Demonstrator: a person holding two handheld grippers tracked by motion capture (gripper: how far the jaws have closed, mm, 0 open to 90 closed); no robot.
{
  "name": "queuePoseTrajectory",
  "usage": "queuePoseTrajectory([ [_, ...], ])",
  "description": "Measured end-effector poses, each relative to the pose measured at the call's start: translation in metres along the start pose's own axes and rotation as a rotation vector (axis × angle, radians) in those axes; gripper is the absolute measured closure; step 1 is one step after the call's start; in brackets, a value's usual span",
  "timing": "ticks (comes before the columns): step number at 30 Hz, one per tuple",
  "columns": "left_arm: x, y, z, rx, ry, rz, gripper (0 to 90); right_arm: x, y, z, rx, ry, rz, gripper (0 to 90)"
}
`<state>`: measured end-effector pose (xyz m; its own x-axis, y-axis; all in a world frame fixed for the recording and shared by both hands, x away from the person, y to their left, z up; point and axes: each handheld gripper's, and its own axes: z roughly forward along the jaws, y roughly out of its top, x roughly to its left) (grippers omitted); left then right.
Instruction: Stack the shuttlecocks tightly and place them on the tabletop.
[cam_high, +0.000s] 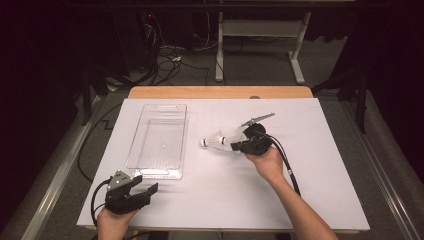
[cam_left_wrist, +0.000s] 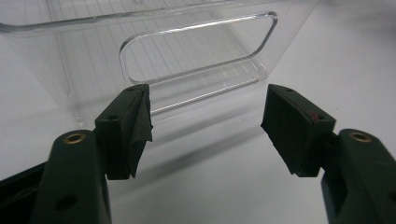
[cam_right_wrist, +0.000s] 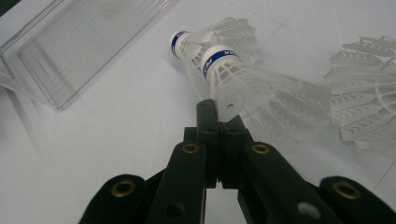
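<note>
Right gripper (cam_right_wrist: 218, 114) is pinched tight on a shuttlecock's (cam_right_wrist: 233, 77) skirt – mid-table, about 3 o'clock from the clear bin (cam_high: 159, 140), more shuttlecocks (cam_right_wrist: 359, 93) lying beside it. Left gripper (cam_left_wrist: 205, 121) sits wide open, holding nothing, at the bin's 6 o'clock end.

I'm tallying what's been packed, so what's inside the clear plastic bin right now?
Nothing shows inside the clear bin; its ribbed floor looks bare. The shuttlecocks lie beside it on the table, one pinched by the right gripper.
</note>
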<state>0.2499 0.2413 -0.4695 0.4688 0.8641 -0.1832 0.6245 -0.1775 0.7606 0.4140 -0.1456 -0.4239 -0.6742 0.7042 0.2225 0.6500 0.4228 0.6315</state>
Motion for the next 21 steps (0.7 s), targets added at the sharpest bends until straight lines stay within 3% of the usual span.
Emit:
queuePoseTrajectory([
  [21,0.0,0.0,0.0,0.001,-0.003,0.0,33.6,0.006,0.005,0.011,0.014,0.011,-0.007,90.0],
])
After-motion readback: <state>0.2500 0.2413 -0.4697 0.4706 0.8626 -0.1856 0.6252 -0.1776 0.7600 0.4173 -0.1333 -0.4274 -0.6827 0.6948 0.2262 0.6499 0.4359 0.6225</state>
